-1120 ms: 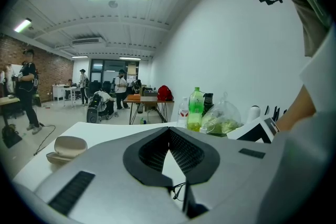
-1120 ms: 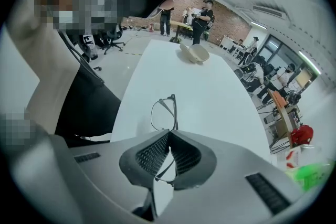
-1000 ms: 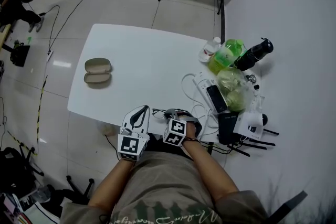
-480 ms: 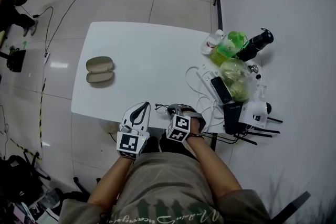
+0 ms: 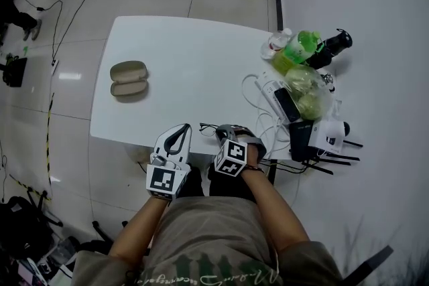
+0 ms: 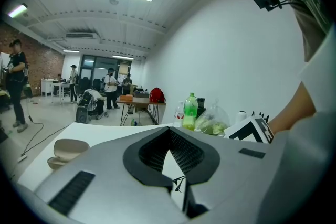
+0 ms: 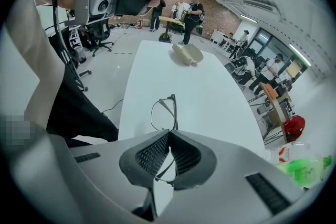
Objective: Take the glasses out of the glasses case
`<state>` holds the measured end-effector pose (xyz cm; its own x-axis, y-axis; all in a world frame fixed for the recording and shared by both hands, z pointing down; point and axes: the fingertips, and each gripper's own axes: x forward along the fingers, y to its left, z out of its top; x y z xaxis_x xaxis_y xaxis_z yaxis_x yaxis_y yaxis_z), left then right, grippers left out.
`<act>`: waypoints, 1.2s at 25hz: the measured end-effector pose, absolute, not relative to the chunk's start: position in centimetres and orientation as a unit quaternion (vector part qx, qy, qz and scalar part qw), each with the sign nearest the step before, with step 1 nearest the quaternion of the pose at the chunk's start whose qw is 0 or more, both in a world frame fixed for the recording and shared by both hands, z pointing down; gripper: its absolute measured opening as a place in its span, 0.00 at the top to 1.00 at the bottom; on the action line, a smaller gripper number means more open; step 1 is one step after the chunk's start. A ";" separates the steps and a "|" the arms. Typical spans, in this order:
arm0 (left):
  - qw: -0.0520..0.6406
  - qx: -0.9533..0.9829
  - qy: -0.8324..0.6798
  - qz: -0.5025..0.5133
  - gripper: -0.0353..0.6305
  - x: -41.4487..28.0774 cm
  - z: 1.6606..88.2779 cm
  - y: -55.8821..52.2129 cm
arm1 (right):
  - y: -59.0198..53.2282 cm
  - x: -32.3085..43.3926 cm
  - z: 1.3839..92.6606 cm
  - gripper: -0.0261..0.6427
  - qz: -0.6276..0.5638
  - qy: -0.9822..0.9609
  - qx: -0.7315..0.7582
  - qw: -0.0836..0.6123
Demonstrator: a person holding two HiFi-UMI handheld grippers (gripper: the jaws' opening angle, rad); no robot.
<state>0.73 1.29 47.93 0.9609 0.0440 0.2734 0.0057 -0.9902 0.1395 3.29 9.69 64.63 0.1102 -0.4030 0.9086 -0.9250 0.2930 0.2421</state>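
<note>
The glasses case (image 5: 129, 79) lies open on the white table (image 5: 194, 57) at its left side, and shows too in the left gripper view (image 6: 65, 148) and the right gripper view (image 7: 188, 53). My right gripper (image 5: 219, 130) is at the table's front edge, shut on the thin black-framed glasses (image 7: 164, 113). One lens sticks out past the jaws over the table (image 5: 206, 128). My left gripper (image 5: 179, 132) hangs just left of it, by the table's front edge, shut with nothing in it (image 6: 169, 131).
The table's right end is crowded: a green bottle (image 5: 292, 51), a black flask (image 5: 331, 47), a clear bag (image 5: 308, 94), a power strip with a phone (image 5: 287, 104) and white cables (image 5: 258, 117). People stand far back in the room.
The head camera has shifted a little. Both grippers stay at the table's front edge, the right one still holding the glasses.
</note>
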 end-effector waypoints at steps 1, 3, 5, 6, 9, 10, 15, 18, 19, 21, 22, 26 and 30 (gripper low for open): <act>0.068 0.988 0.010 0.139 0.94 0.7 47.9 1.3 | 9.7 3.1 64.6 0.93 0.251 -0.620 0.535 0.516; 0.060 0.989 0.005 0.135 0.94 1.1 47.5 1.5 | 9.9 2.8 64.6 0.93 0.243 -0.627 0.528 0.519; 0.055 0.989 -0.006 0.135 0.93 1.5 47.3 1.9 | 10.3 2.6 64.8 0.93 0.235 -0.636 0.515 0.524; 0.056 0.989 -0.014 0.136 0.94 1.6 47.3 2.2 | 10.5 2.5 64.9 0.93 0.232 -0.641 0.509 0.526; 0.053 0.988 -0.040 0.140 0.94 2.6 47.2 3.3 | 11.5 2.8 65.4 0.93 0.225 -0.658 0.490 0.526; 0.051 0.987 -0.045 0.143 0.94 3.1 47.2 3.8 | 12.0 3.1 65.8 0.93 0.223 -0.663 0.484 0.525; 0.047 0.984 -0.075 0.154 0.94 4.3 47.6 5.7 | 13.0 4.8 66.3 0.93 0.206 -0.683 0.467 0.522; 0.046 0.983 -0.084 0.156 0.94 4.7 47.7 6.1 | 13.5 5.5 66.3 0.93 0.207 -0.688 0.464 0.519; 0.047 0.983 -0.084 0.157 0.94 4.9 47.5 6.2 | 13.6 5.5 66.2 0.93 0.211 -0.689 0.464 0.516; 0.047 0.983 -0.078 0.160 0.94 4.9 47.5 6.4 | 13.7 5.5 66.1 0.93 0.216 -0.689 0.465 0.512; 0.046 0.983 -0.073 0.161 0.94 5.0 47.5 6.4 | 13.5 5.5 66.0 0.93 0.218 -0.688 0.466 0.512; 0.040 0.985 -0.053 0.156 0.94 6.1 47.2 6.4 | 12.9 5.6 66.0 0.93 0.214 -0.685 0.464 0.520; 0.053 0.985 -0.048 0.156 0.93 6.6 47.7 6.6 | 12.6 5.5 65.9 0.93 0.214 -0.688 0.464 0.516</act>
